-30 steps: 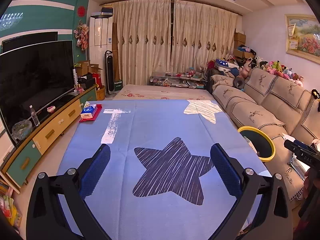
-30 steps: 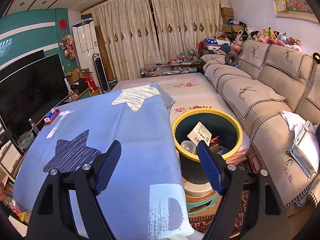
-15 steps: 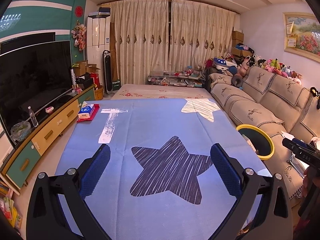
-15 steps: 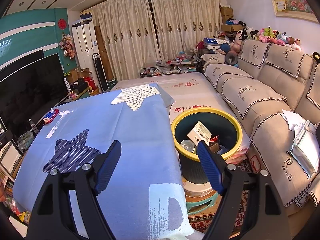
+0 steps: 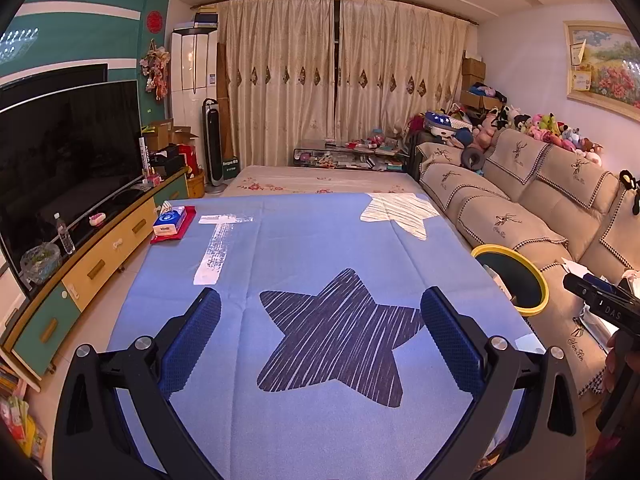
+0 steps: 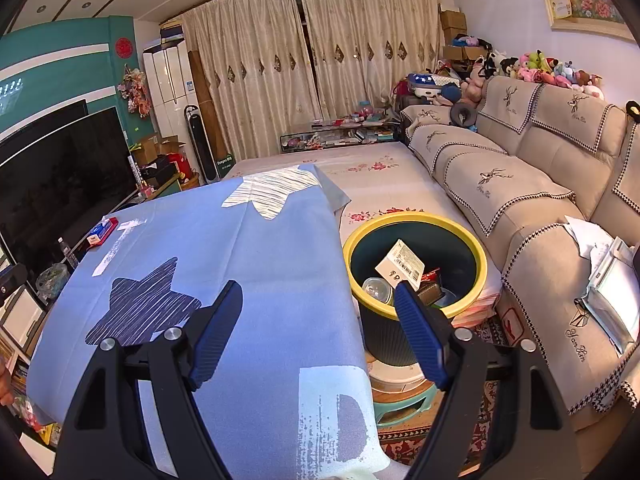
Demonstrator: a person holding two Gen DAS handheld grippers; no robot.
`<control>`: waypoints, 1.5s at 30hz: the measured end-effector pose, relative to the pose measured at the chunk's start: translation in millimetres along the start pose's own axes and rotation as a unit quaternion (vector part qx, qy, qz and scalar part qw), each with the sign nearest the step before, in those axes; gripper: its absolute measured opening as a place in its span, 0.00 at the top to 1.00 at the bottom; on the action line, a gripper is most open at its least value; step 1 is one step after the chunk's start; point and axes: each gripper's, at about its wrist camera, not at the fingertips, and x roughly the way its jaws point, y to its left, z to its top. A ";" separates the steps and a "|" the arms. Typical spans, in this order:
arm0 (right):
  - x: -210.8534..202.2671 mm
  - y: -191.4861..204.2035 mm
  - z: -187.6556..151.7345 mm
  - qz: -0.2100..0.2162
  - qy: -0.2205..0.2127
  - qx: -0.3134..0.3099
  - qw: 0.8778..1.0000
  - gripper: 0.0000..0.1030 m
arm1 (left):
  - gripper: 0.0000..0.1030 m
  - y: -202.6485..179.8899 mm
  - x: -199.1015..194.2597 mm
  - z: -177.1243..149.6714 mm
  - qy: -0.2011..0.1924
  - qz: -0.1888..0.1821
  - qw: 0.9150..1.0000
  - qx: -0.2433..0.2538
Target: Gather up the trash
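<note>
A cluttered living room: a television along one wall, a beige sofa (image 6: 520, 184) along the other, and between them a table (image 5: 320, 240) under a blue star-printed cloth. The tabletop is nearly bare; only a tissue pack on a red tray (image 5: 173, 222) sits at its far corner by the television. The trash is in the yellow-rimmed bin (image 6: 416, 220) just beside the table's sofa-side edge: a white labelled card (image 6: 400, 266), a clear round container (image 6: 376, 290), and some small wrappers. All of it looks light; the card is thin and would likely flex, so it is best pinched at an edge, while the clear piece may be slippery. Both the left claw (image 5: 320, 332) and right claw (image 6: 318, 320) stand wide open with nothing between the pads. Over the cloth there is ample room to move; the gap between table edge, bin and sofa is tight, and the hanging cloth corner could snag.
</note>
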 end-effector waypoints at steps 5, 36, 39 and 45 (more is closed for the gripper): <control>1.5 0.8 -1.0 0.000 0.001 0.001 1.000 0.28 | 0.04 -0.7 2.0 -0.1 0.003 -0.001 1.000 0.002; 3.5 2.7 -5.3 0.000 0.005 0.003 1.000 0.28 | 0.04 -3.9 9.8 -3.4 0.011 0.001 1.000 0.008; 3.5 3.4 -6.1 0.001 0.005 0.003 1.000 0.28 | 0.04 -4.1 9.5 -2.8 0.011 0.000 1.000 0.008; 3.2 3.5 -5.6 0.001 0.005 0.003 1.000 0.28 | 0.04 -5.1 10.3 -1.6 0.011 0.001 1.000 0.009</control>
